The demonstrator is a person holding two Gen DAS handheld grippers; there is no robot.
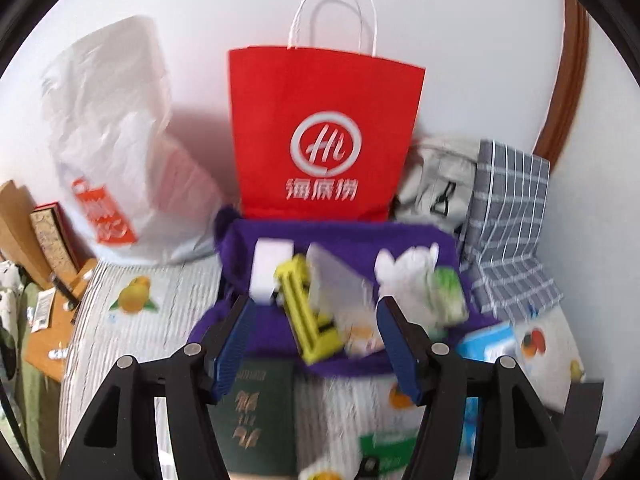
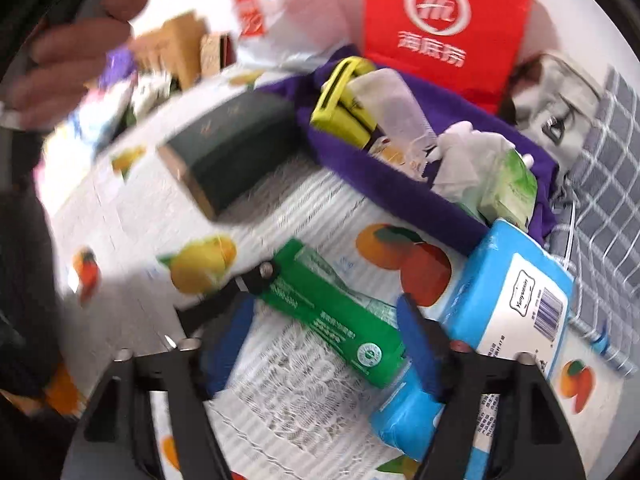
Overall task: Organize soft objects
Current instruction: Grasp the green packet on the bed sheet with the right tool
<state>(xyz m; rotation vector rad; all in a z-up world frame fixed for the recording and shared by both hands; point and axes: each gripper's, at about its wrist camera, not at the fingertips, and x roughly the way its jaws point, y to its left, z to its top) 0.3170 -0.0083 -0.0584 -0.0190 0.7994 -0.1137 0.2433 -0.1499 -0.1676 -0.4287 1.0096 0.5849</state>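
Note:
A purple fabric bin [image 1: 408, 238] [image 2: 384, 184] on the fruit-print cloth holds a yellow plastic tool [image 1: 310, 312] [image 2: 344, 104], a white block [image 1: 268, 272], a clear packet and a green-white tissue pack [image 1: 446, 294] [image 2: 510, 188]. My left gripper [image 1: 316, 320] is open and empty, just in front of the bin. My right gripper [image 2: 324, 320] is open around a green soft pack [image 2: 332, 316] lying on the cloth; whether the pads touch it I cannot tell. A blue tissue pack [image 2: 508, 304] [image 1: 488, 340] lies to its right.
A red paper bag [image 1: 324, 132] [image 2: 444, 20] stands behind the bin at the wall. A white plastic bag [image 1: 116, 140] is at the left. A dark green box [image 1: 256, 412] [image 2: 236, 148] lies before the bin. A grey bag [image 1: 440, 184] and checked cloth [image 1: 508, 232] are at the right.

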